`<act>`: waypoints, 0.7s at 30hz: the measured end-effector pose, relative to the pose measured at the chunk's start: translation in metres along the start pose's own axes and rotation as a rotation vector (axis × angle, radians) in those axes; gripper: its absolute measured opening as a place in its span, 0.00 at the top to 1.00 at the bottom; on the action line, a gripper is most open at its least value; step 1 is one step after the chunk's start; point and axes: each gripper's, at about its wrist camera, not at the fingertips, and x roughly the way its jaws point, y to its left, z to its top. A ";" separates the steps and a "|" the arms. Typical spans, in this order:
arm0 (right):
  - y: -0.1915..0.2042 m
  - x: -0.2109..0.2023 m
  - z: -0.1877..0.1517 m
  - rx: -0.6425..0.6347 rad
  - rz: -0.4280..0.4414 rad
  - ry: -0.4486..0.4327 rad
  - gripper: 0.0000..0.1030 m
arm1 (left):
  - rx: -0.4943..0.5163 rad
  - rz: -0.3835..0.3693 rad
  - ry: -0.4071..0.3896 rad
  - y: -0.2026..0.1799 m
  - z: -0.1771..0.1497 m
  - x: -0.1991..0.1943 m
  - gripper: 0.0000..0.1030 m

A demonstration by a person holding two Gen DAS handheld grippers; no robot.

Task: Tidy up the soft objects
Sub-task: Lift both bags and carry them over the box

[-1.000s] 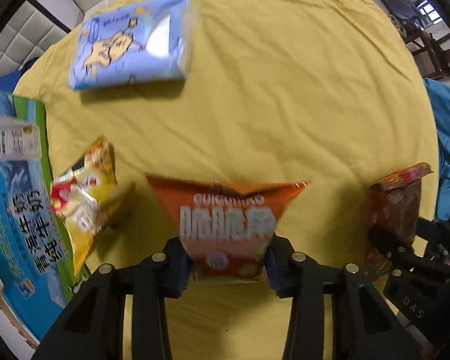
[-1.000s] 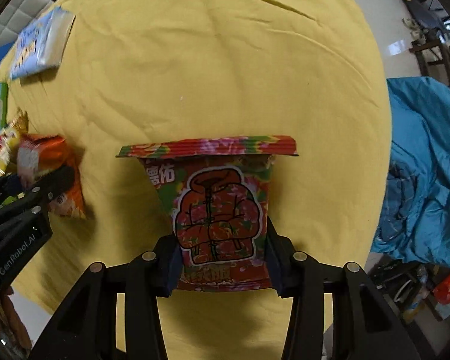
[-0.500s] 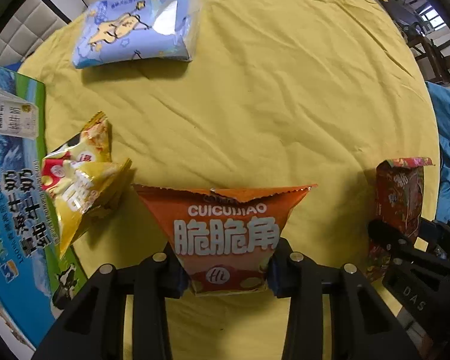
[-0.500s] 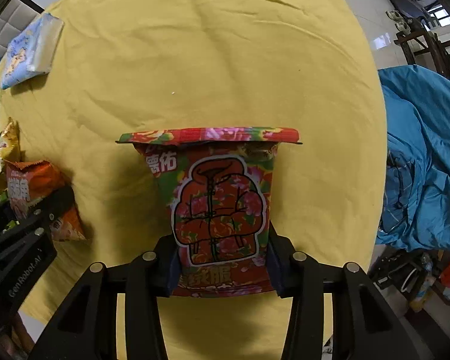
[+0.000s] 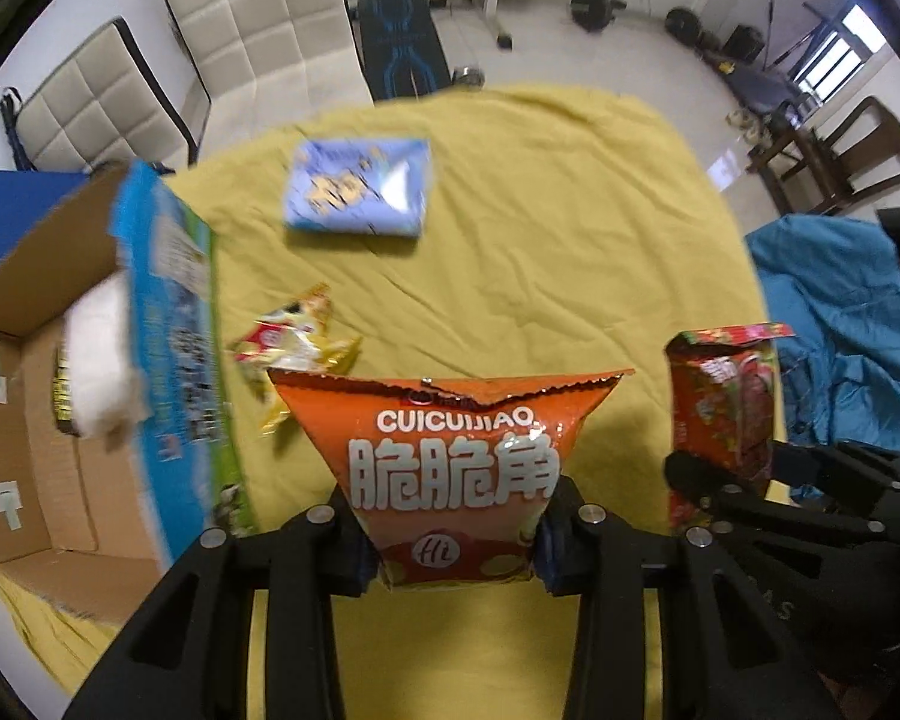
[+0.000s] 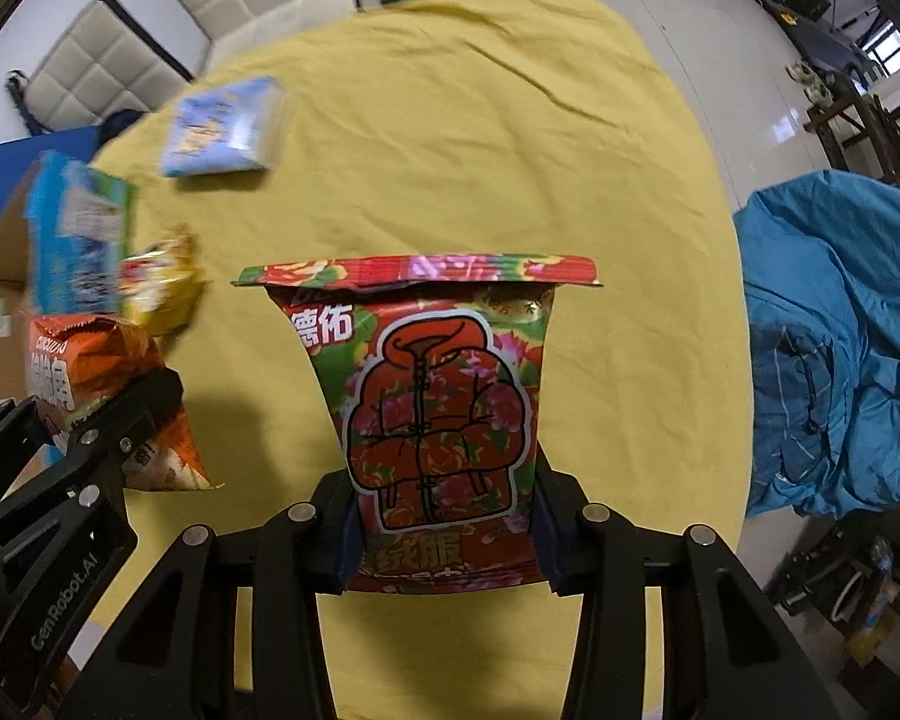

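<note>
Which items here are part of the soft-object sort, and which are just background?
Job: orange bag in left gripper; red bag in right gripper; yellow bag; blue pack; box.
Background: chairs; blue cloth; gym gear.

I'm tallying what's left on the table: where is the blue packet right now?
The blue packet lies flat on the yellow cloth at the far left, beyond the yellow snack bag and right of the cardboard box, untouched.

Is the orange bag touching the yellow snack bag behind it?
Cannot tell. In the left wrist view the orange bag overlaps the yellow bag; the right wrist view shows them close, but blur hides any gap.
</note>
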 end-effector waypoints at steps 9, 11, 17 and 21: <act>0.070 -0.068 -0.032 -0.055 0.074 -0.105 0.55 | -0.024 -0.035 -0.133 0.028 -0.003 -0.078 0.66; 0.089 -0.077 -0.036 -0.066 0.088 -0.114 0.55 | -0.035 -0.036 -0.162 0.039 -0.003 -0.091 0.66; 0.169 -0.094 -0.046 -0.121 0.136 -0.129 0.55 | -0.082 -0.042 -0.210 0.096 -0.019 -0.126 0.66; 0.223 -0.093 -0.045 -0.154 0.159 -0.117 0.55 | -0.139 -0.030 -0.216 0.150 -0.033 -0.138 0.66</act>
